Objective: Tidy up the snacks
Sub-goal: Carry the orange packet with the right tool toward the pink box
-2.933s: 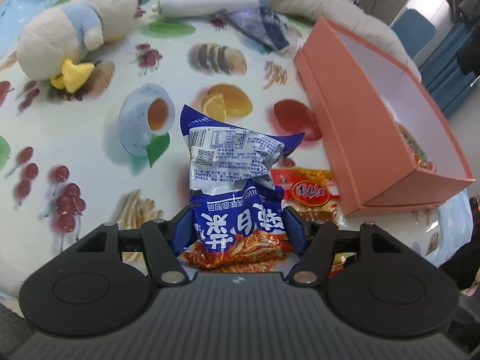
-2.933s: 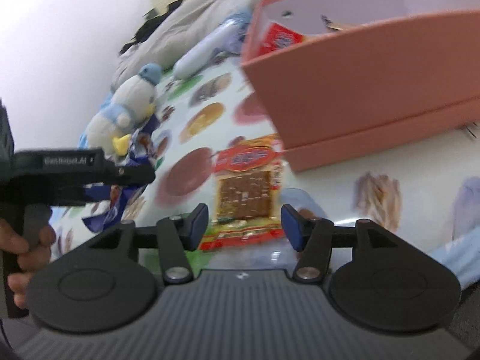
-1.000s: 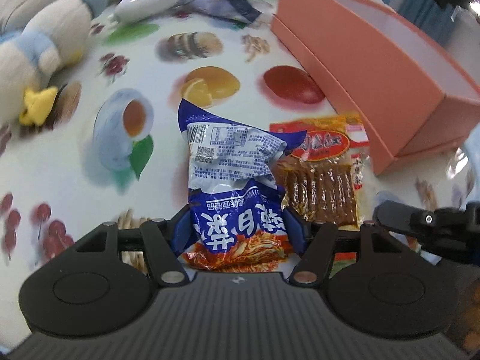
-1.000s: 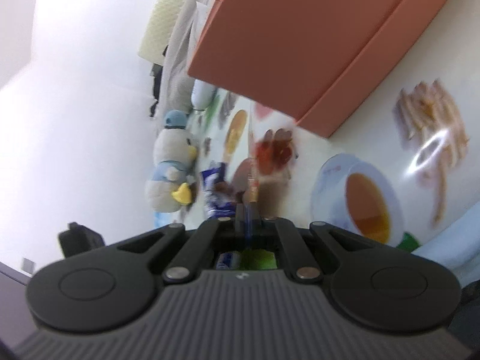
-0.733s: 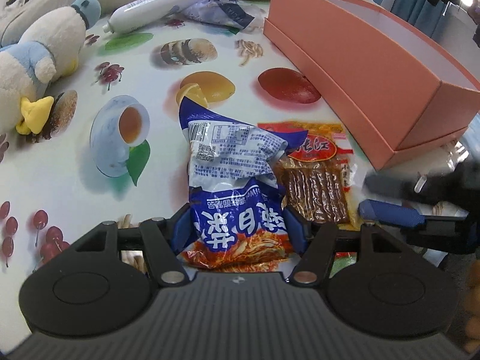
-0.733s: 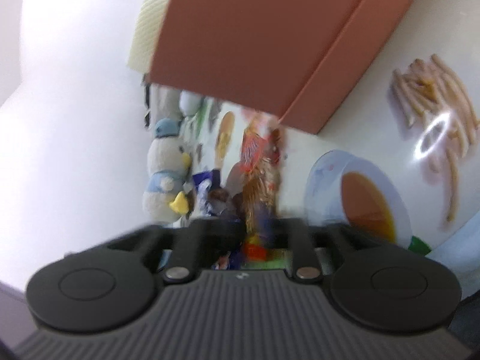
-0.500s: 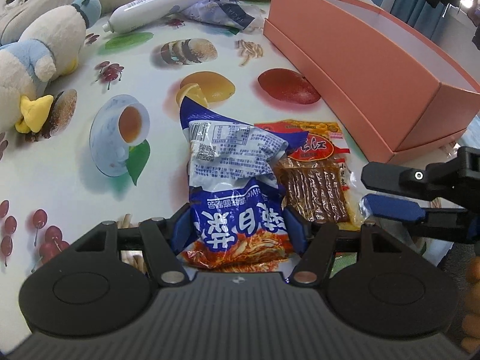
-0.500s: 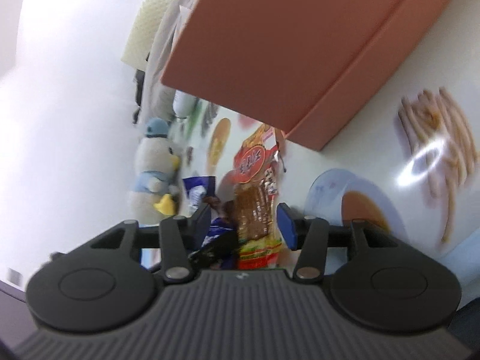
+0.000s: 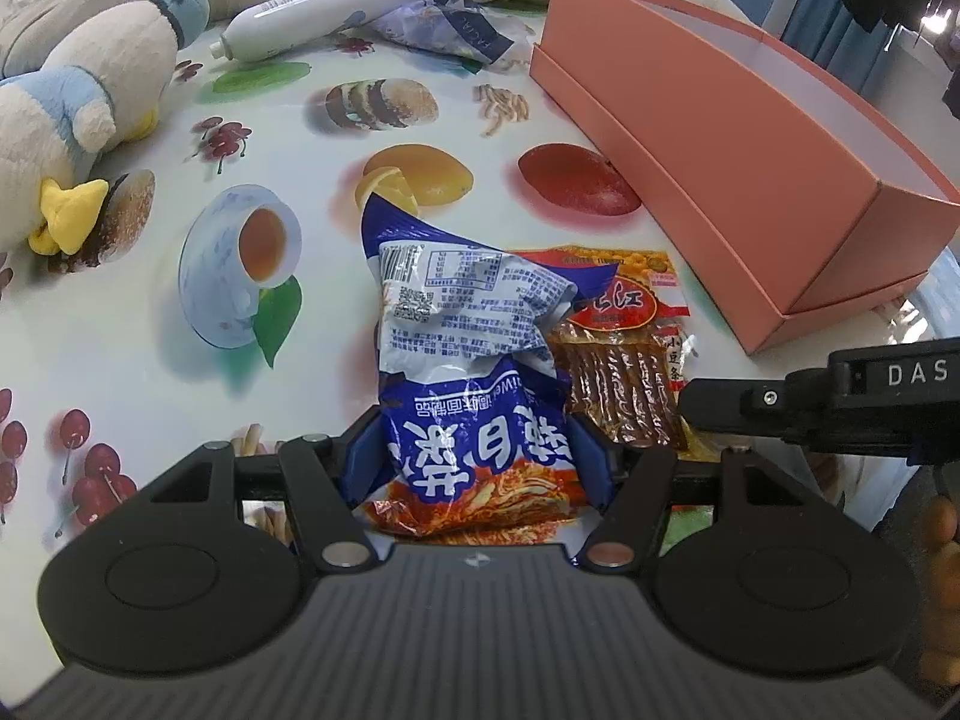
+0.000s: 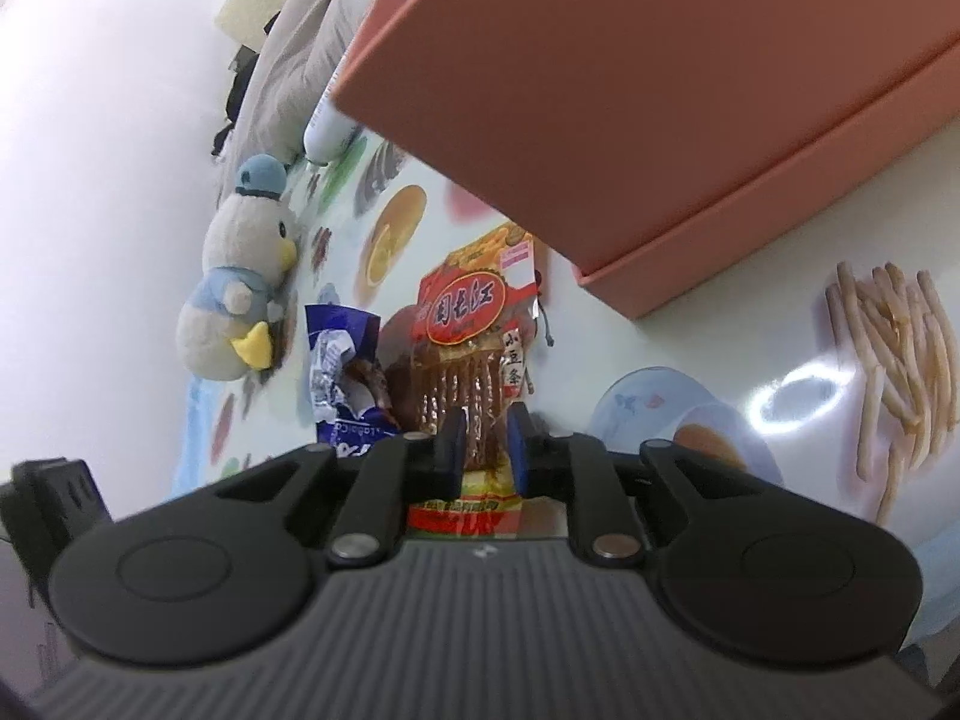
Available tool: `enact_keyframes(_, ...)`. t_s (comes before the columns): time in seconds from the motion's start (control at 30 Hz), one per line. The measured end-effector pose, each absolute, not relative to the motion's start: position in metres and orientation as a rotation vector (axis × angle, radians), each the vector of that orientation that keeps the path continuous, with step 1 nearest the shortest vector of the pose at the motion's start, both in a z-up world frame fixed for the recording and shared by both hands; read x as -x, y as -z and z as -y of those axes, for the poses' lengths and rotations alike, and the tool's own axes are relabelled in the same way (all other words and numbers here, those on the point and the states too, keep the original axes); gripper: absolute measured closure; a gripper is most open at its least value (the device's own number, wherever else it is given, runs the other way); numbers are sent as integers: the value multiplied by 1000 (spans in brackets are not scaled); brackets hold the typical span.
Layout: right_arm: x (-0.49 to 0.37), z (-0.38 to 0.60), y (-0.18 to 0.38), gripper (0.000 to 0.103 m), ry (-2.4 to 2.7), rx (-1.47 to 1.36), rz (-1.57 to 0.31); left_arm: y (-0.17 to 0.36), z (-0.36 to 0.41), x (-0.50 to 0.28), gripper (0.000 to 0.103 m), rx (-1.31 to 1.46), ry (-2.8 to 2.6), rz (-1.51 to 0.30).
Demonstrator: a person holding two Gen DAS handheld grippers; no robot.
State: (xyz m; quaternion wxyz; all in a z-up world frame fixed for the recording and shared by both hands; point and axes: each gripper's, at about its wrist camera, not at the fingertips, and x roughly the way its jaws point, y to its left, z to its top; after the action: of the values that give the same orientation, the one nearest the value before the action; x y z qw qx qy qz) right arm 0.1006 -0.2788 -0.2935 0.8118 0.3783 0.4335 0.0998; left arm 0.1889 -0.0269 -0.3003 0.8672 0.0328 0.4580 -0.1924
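Left wrist view: my left gripper (image 9: 477,459) is clamped on the blue snack bag (image 9: 465,360), pads pressing both sides of its lower end, bag crumpled and standing up over the printed tabletop (image 9: 180,372). Just right of it lies the red bean-strip packet (image 10: 474,360). My right gripper (image 10: 485,441) has just been closing, its jaws now narrow on that packet's near end. The open salmon box (image 9: 720,138) sits far right. A plush duck (image 9: 78,120) lies far left.
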Motion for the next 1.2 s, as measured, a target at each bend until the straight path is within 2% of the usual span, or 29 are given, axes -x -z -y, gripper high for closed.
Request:
enact_keyframes(0.2,-94,286,309,84,-233,-1035,-948,301,22,-188,34,-41,409,-949)
enact_keyframes(0.37,-80,284,299,82,-173,-1023,-964,301,20,-187,34,-36,419,-944)
enact_keyframes(0.5,-70,284,297,63,-144,-1099,-971,301,17,-189,34,-11,427,-948)
enact_keyframes(0.57,-65,283,301,61,-152,-1159,-985,301,16,-189,34,-4,430,-946)
enact_keyframes(0.83,-63,281,317,63,-123,-1311,-1038,301,11,-189,34,29,434,-943)
enact_keyframes(1.2,-70,274,330,65,-108,-1444,-1002,302,10,-189,34,31,442,-943)
